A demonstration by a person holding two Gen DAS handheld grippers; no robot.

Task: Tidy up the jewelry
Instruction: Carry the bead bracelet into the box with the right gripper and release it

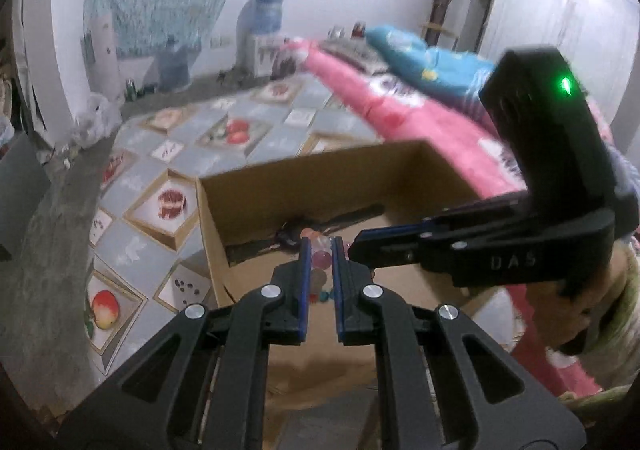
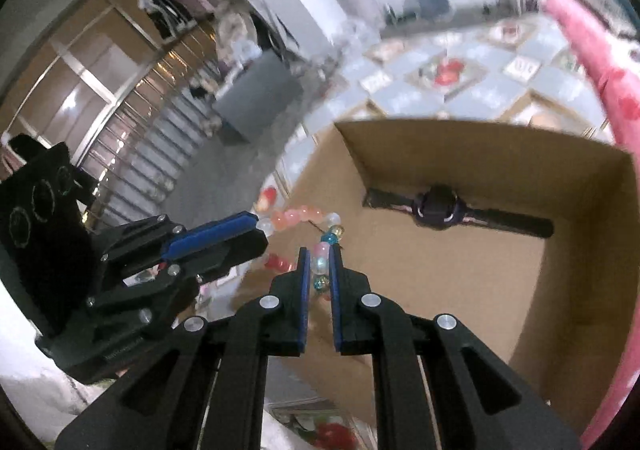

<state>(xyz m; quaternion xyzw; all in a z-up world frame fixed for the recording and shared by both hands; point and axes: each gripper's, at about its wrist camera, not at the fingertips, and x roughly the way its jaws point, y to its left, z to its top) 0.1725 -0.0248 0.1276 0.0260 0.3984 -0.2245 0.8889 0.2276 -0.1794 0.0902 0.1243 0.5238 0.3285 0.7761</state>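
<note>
Left wrist view first: the left gripper sits at centre frame, jaws narrowed onto a few beads of the bracelet, pink and clear ones showing between the blue pads; the right gripper comes in from the right edge with its tip just beside, its hold hidden from here; behind both, in the middle of the frame, the cardboard box stands open on a fruit-patterned mat, a pink blanket at upper right.

Right wrist view: the right gripper at centre, nearly closed on pale and teal beads of the bracelet; the string arcs up and left to the left gripper, so it hangs between the two over the box's left rim; a dark watch lies on the box floor at centre right.

Handling, as I judge it: light, limp, likely elastic; round glassy beads will slip and roll, so pinch across a bead squarely or on the cord between beads; pull gently, as the cord may snap.
</note>
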